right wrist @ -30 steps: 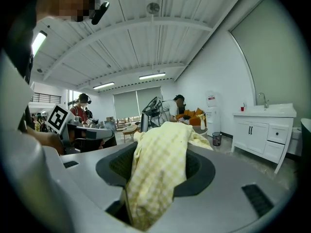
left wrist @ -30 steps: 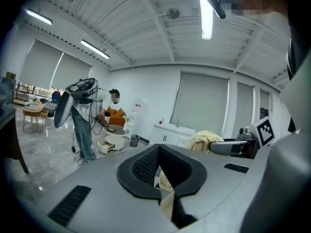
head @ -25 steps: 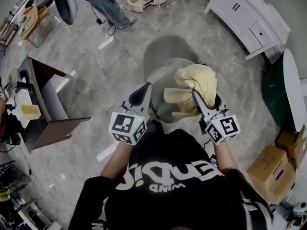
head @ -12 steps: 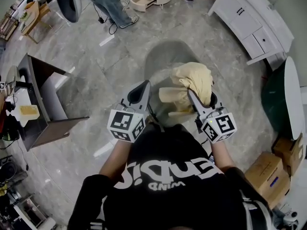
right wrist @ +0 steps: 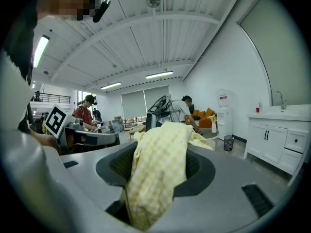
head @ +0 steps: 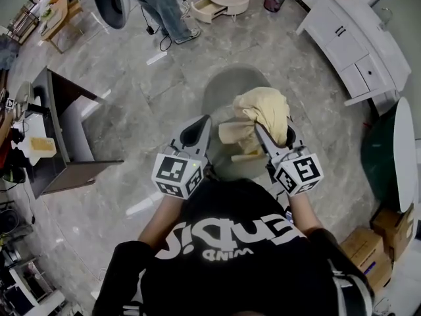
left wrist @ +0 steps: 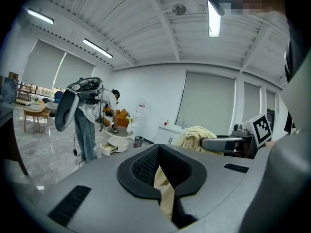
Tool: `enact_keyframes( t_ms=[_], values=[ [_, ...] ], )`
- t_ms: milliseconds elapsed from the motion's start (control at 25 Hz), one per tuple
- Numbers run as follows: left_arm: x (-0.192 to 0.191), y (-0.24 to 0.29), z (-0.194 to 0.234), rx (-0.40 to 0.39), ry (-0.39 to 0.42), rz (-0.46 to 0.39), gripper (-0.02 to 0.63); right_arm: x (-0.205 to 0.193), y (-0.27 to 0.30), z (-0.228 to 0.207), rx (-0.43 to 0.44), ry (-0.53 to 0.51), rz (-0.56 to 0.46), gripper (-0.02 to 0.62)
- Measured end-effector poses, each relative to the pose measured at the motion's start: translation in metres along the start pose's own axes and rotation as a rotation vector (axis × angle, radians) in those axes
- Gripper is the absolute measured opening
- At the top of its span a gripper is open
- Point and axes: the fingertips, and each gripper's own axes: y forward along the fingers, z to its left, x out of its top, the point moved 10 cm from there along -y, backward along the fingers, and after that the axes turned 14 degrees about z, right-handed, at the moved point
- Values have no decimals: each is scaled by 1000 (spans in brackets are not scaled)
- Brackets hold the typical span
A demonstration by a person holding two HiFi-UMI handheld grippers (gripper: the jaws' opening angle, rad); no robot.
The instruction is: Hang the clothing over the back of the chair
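Right gripper [head: 273,131]: clamped fairly wide on bunched yellow cloth [head: 263,109], just above grey chair [head: 220,87]. Left gripper [head: 200,125]: nearly closed, pinching a cloth corner, over chair's near-left edge. Beyond chair, person [head: 168,8]; left of chair, desk [head: 62,143].

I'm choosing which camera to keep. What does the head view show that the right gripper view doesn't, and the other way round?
Only the head view: the grey chair below the cloth, and the cardboard boxes. Only the right gripper view: the ceiling lights. Both: the yellow checked cloth pinched in the right tool, the left tool, and the white cabinet.
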Motion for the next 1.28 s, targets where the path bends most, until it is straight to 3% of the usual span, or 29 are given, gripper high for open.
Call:
enact_keyframes(
  t_ms=[280,760,1280],
  values=[
    [4,11,1,-2,-1,-6,14,31,13,-16,17,-23,-16,207],
    [11,28,6,-8,-5,1,14,118,27,-39,54,-99,-64,207],
    [13,34,15,17,-17,21,14,129,84,-65,73,-125,-62,207]
  ],
)
